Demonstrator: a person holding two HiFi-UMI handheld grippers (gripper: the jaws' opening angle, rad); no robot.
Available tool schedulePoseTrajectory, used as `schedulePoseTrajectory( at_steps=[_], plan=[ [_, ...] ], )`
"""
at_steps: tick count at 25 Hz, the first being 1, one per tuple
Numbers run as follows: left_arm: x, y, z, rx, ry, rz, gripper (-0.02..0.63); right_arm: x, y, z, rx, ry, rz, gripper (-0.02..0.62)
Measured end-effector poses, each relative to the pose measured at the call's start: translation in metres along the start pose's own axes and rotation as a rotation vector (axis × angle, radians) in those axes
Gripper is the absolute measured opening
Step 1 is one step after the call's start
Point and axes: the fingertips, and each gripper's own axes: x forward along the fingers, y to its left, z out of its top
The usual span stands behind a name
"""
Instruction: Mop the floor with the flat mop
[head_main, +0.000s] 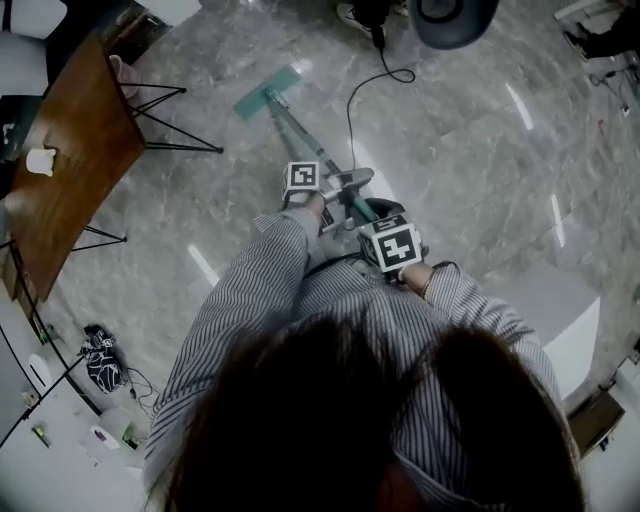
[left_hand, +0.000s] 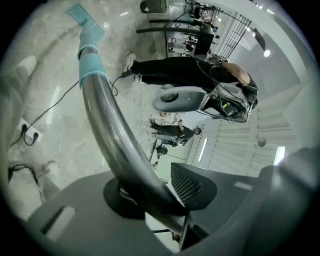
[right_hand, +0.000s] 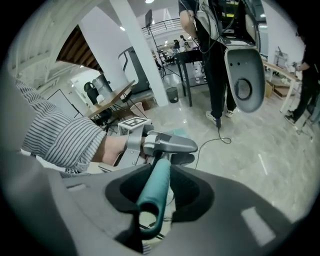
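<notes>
The flat mop's teal head (head_main: 268, 92) lies on the grey marble floor ahead of me, and its metal pole (head_main: 300, 135) slants back to both hands. My left gripper (head_main: 338, 188) is shut on the pole; in the left gripper view the pole (left_hand: 107, 120) runs from between the jaws up to a teal collar (left_hand: 92, 65) and the mop head (left_hand: 82, 15). My right gripper (head_main: 378, 212) sits just behind it, shut on the mop's teal end grip (right_hand: 156, 182). The right gripper view also shows the left gripper (right_hand: 162, 144) clamped further down the pole.
A brown wooden table (head_main: 60, 170) on black wire legs stands at the left. A black cable (head_main: 365, 90) snakes over the floor beyond the mop. A person in black (left_hand: 175, 72) stands ahead by a rounded grey device (right_hand: 244, 75). A white block (head_main: 575, 345) sits at the right.
</notes>
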Motion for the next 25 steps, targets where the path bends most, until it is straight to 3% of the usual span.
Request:
schedulePoseTrajectory(
  at_steps=[8,13,18,21,25],
  plan=[
    [-0.076,-0.071,0.16,-0.102,-0.04,-0.035,0.124,0.086,0.039,0.162,0.321,-0.087,0.003,0.115],
    [-0.116,-0.111,0.252,-0.192,-0.12,-0.15,0.132,0.143,0.051,0.259,0.333,-0.093,0.002,0.115],
    [-0.147,-0.142,0.335,-0.22,-0.295,-0.287,0.107,0.182,0.051,0.336,0.339,-0.105,0.002,0.115],
    [-0.159,-0.152,0.369,-0.215,-0.361,-0.328,0.106,0.2,0.054,0.364,0.318,-0.098,-0.005,0.115],
    [-0.167,-0.153,0.383,-0.215,-0.385,-0.361,0.101,0.209,0.059,0.373,0.301,-0.097,-0.013,0.115]
  ],
)
